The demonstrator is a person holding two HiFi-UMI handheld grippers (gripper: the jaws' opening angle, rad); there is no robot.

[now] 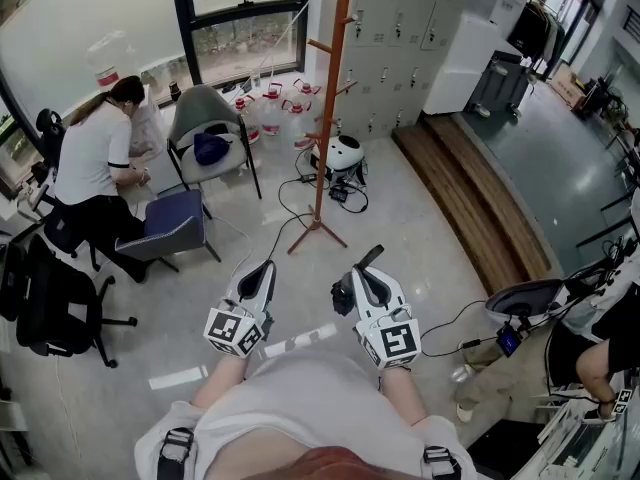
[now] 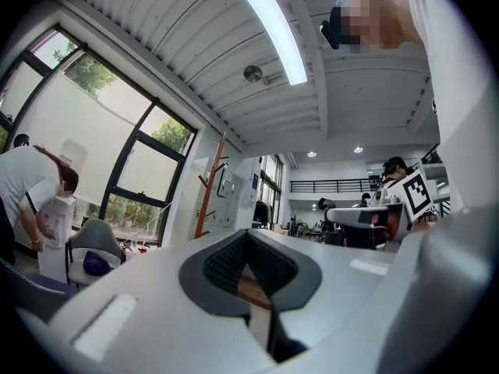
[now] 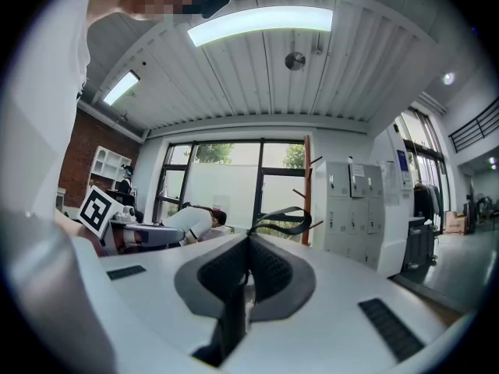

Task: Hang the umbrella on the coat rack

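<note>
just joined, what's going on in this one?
A person stands in an office with a gripper in each hand, facing the wooden coat rack ahead. The right gripper is shut on a black strap loop; the dark bundle beside it looks like the folded umbrella. The left gripper is shut and holds nothing. The umbrella is not on the rack yet.

Glossy grey floor (image 1: 400,223), tall windows (image 1: 245,38)
</note>
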